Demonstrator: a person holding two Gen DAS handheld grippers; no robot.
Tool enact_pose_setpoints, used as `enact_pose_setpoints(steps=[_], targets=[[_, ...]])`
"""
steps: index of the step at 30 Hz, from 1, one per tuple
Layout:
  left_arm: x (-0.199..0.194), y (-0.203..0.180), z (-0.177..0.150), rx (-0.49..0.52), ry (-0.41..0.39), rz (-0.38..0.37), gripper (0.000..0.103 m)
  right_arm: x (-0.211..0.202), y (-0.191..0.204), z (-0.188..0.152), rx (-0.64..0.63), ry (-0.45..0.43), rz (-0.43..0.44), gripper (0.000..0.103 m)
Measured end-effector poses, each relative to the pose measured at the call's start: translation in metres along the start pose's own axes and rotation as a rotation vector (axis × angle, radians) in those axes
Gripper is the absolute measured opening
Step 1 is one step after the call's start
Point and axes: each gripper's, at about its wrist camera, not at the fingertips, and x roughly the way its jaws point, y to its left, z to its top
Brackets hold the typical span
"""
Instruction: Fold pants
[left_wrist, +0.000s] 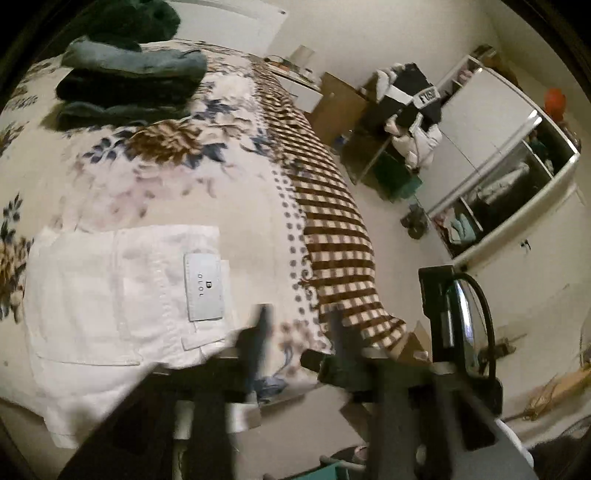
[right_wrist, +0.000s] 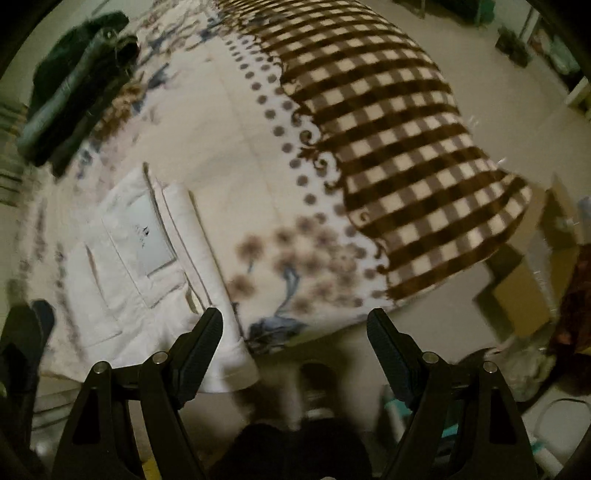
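Both tools — left (left_wrist: 295, 325), right (right_wrist: 295, 325) — gape empty above folded white pants (left_wrist: 110, 314) on floral bedspread (left_wrist: 166, 177).

This was a home bedroom: a bed (left_wrist: 155, 177) under a floral, checked blanket (left_wrist: 332, 243) filled the frame's left, an open wardrobe (left_wrist: 517, 177) stood at right.

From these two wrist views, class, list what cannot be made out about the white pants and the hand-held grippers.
- White pants: the near end is cut off by the left hand-held gripper in the left view.
- Grey label: lettering blurred in the right view.
- Left fingers: motion-blurred.
- Right hand-held gripper: open, empty.
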Motion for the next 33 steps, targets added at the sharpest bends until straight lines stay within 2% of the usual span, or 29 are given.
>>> enact_pose_setpoints(steps=[2,4,7,8,10,13,14,15,16,17,18,21,24,29,30,32,33], targets=[[-0.011,0.01,0.002,-0.012,-0.008,0.026,0.101,0.0,0.001,0.004,-0.002,0.011,0.096,0.088],[-0.025,0.035,-0.001,-0.036,-0.019,0.097,0.101,0.002,0.016,0.011,-0.036,0.018,0.188,0.088],[-0.038,0.088,0.001,-0.103,0.004,0.28,0.1,0.02,0.052,0.025,-0.088,0.042,0.286,0.088],[-0.042,0.11,0.001,-0.131,0.016,0.353,0.1,0.026,0.061,0.029,-0.098,0.049,0.3,0.088],[-0.046,0.145,-0.002,-0.177,0.043,0.442,0.1,0.044,0.081,0.039,-0.129,0.044,0.287,0.088],[-0.048,0.184,-0.008,-0.222,0.076,0.537,0.1,0.075,0.103,0.049,-0.143,0.082,0.289,0.087],[-0.045,0.191,-0.009,-0.225,0.086,0.553,0.1,0.084,0.11,0.049,-0.151,0.1,0.277,0.077],[-0.045,0.198,-0.01,-0.23,0.092,0.57,0.1,0.089,0.115,0.049,-0.165,0.081,0.25,0.044],[-0.043,0.202,-0.011,-0.235,0.096,0.576,0.1,0.087,0.119,0.046,-0.19,0.029,0.193,0.031],[-0.043,0.206,-0.012,-0.245,0.098,0.583,0.1,0.085,0.124,0.042,-0.228,0.012,0.181,0.017],[-0.043,0.209,-0.011,-0.255,0.093,0.584,0.1,0.08,0.128,0.037,-0.263,-0.005,0.173,0.014],[-0.04,0.208,-0.005,-0.28,0.081,0.56,0.1,0.048,0.13,0.019,-0.322,-0.078,0.125,0.012],[-0.029,0.211,0.004,-0.308,0.095,0.521,0.1,0.019,0.101,0.013,-0.247,-0.111,0.101,0.012],[0.011,0.211,0.013,-0.376,0.142,0.386,0.101,-0.003,0.043,0.019,-0.142,-0.144,0.046,0.012],[0.02,0.211,0.015,-0.384,0.15,0.374,0.101,-0.001,0.032,0.024,-0.115,-0.136,0.05,0.012],[0.041,0.212,0.02,-0.396,0.165,0.331,0.101,0.01,0.008,0.036,-0.042,-0.095,0.111,0.012],[0.053,0.214,0.022,-0.386,0.18,0.349,0.101,0.018,0.002,0.041,-0.028,-0.067,0.143,0.013]])
